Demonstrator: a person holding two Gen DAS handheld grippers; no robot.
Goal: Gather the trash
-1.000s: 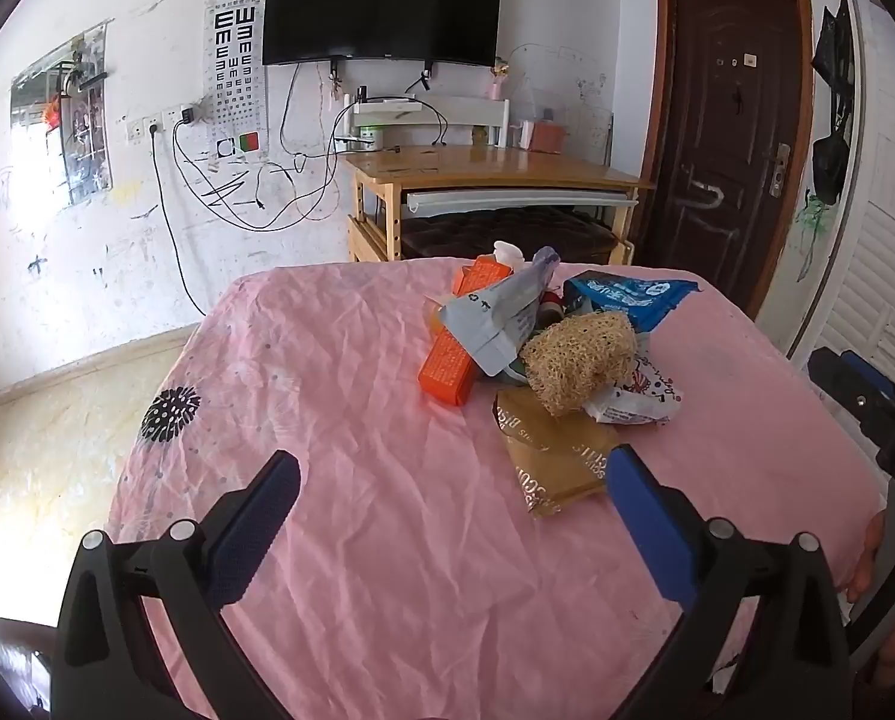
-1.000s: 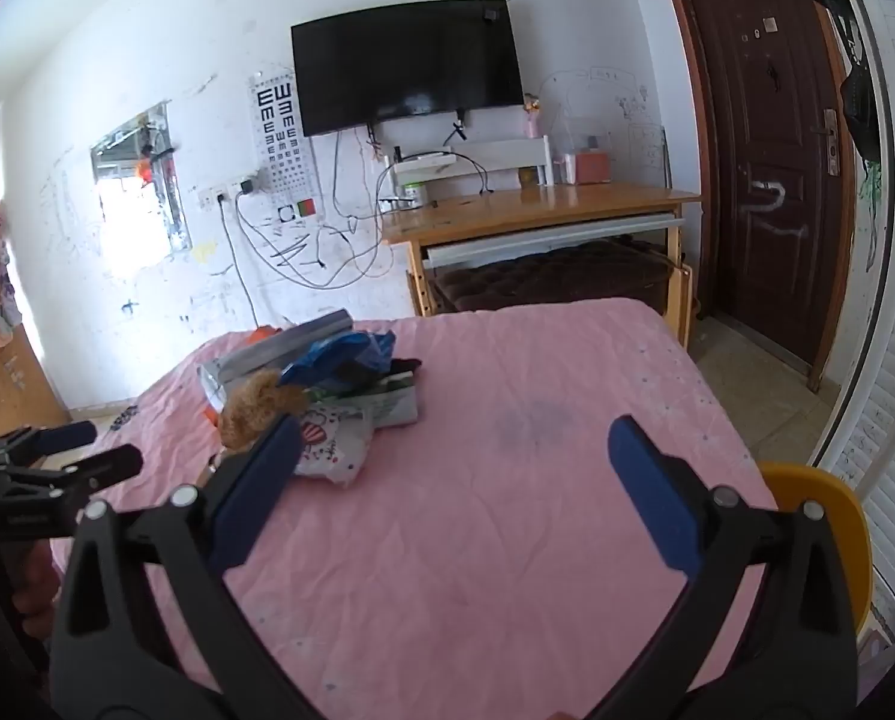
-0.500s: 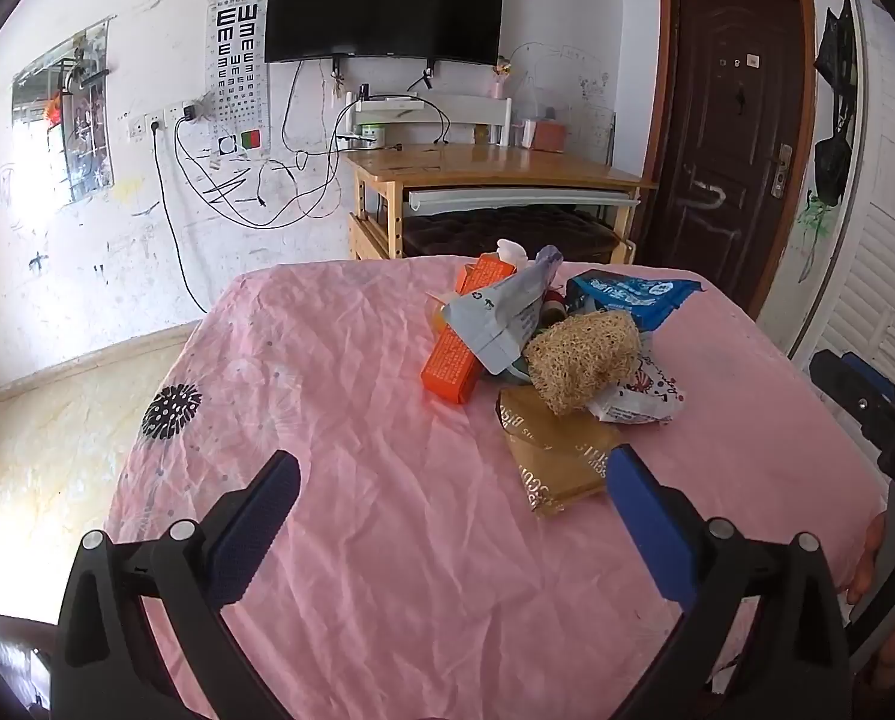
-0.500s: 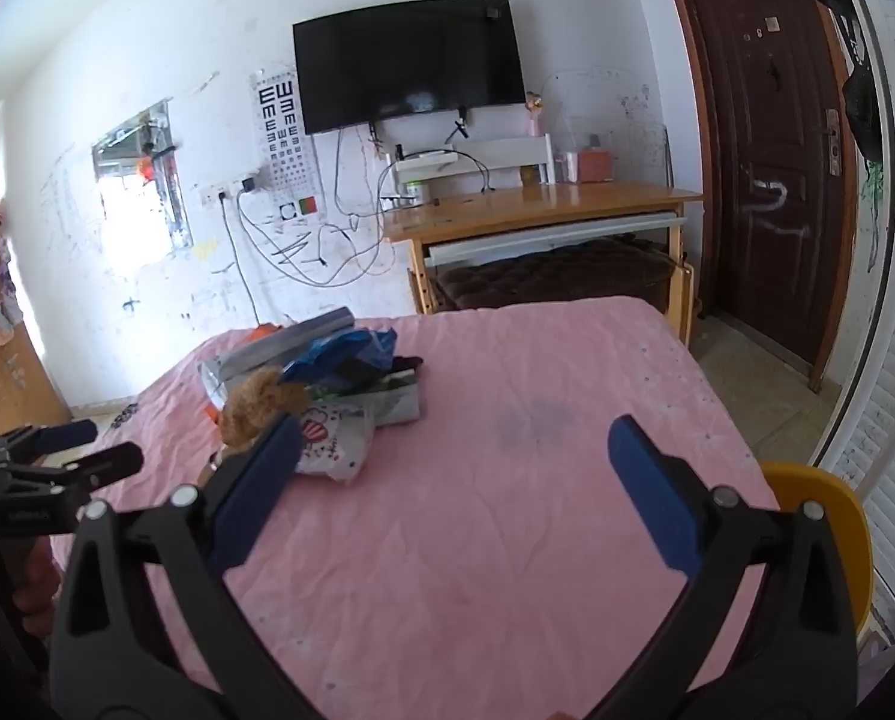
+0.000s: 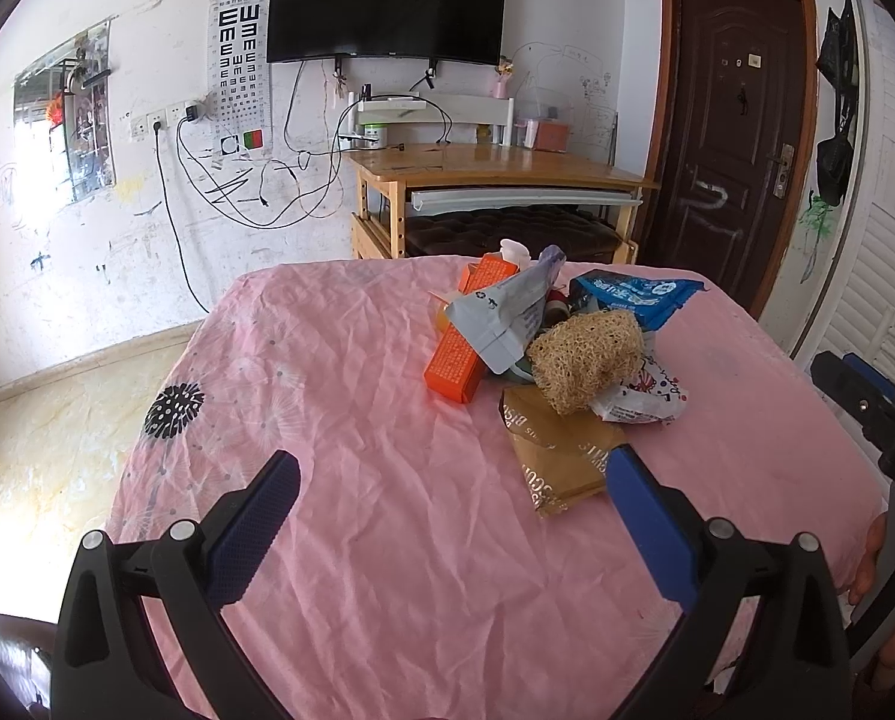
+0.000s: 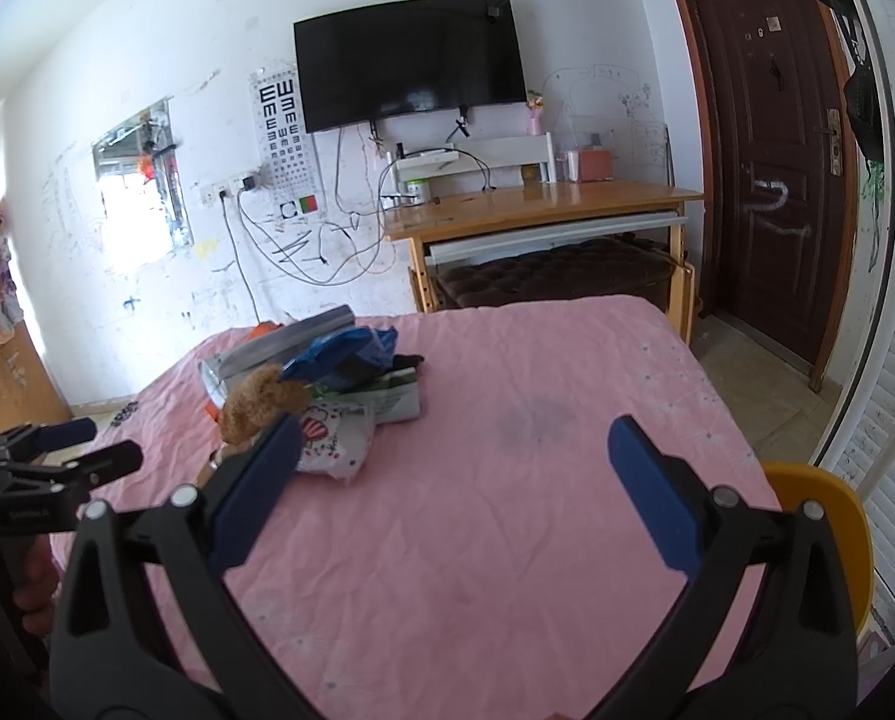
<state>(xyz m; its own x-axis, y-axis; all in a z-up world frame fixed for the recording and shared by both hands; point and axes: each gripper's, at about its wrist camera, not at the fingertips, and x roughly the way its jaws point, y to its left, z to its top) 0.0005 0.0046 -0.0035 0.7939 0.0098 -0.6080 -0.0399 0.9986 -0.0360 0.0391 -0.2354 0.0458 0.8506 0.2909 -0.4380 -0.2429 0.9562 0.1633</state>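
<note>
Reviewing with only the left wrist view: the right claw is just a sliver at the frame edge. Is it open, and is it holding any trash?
Observer: The right claw is open and empty, above bare pink cloth.
Operator: Anything hidden behind the loofah?
Observer: A green-and-white carton lies at the pile's right side, by the blue wrapper.
Operator: Anything past the cloth's right edge?
Observer: A yellow rounded object near that corner; what it is, I cannot tell.
</note>
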